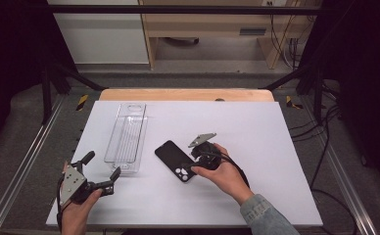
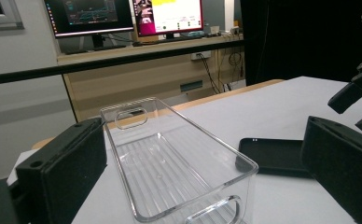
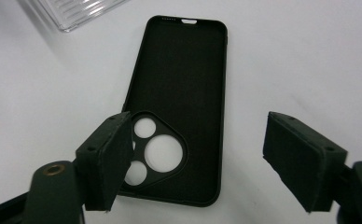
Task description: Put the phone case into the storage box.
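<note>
The black phone case (image 3: 181,107) lay flat on the white table (image 1: 256,147), just beside the clear tray (image 1: 127,137). The right gripper (image 3: 195,158) hung over its camera-hole end, tipped down, jaws wide apart and gripping nothing. It needed to squeeze both long edges evenly. The left gripper (image 1: 100,171) rested near the tray's close end, jaws wide, empty.

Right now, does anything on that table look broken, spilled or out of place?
Nothing stands out. The black phone case lies flat and whole on the white table, inside up. The clear tray sits upright and empty beside it. The right gripper is open over the case's camera end.
</note>
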`<state>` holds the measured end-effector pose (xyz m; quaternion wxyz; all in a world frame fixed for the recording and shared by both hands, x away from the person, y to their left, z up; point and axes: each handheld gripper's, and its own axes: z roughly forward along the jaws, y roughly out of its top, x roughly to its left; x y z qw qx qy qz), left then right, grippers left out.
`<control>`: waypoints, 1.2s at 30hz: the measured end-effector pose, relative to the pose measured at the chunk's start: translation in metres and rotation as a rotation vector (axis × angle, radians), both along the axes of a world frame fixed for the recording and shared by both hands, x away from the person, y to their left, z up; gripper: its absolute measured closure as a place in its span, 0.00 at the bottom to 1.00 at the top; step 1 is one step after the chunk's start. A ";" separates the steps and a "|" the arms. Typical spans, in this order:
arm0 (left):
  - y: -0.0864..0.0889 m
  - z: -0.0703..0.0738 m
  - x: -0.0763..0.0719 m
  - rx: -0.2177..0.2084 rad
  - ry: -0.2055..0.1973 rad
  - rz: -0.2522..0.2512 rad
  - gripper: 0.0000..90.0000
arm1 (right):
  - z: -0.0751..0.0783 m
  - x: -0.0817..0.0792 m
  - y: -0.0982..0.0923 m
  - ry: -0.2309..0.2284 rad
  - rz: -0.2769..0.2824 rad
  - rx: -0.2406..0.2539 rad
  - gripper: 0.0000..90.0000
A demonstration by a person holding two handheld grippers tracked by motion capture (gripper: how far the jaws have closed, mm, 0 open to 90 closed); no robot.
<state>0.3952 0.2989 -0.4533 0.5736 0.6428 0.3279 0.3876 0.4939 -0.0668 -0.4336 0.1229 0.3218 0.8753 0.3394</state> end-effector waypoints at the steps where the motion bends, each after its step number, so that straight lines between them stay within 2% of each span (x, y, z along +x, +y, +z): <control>1: 0.000 0.000 0.000 0.000 0.000 0.000 0.00 | 0.000 0.000 0.000 0.000 0.000 0.000 0.28; 2: 0.000 0.000 0.000 0.000 -0.002 -0.001 0.00 | 0.000 0.001 0.000 0.012 -0.005 0.004 0.32; 9: 0.000 0.000 0.000 -0.001 -0.002 0.000 0.00 | 0.003 0.005 -0.001 0.024 -0.010 0.015 0.38; 14: 0.001 0.000 0.000 -0.002 -0.004 0.002 0.00 | 0.004 0.008 0.000 0.036 -0.009 0.002 0.43; 20: 0.001 0.001 -0.001 -0.004 -0.006 0.007 0.00 | 0.003 0.010 0.006 0.049 0.001 -0.032 0.53; 36: 0.002 0.001 -0.001 -0.007 -0.007 0.007 0.00 | 0.001 0.008 0.006 0.082 -0.008 -0.050 0.64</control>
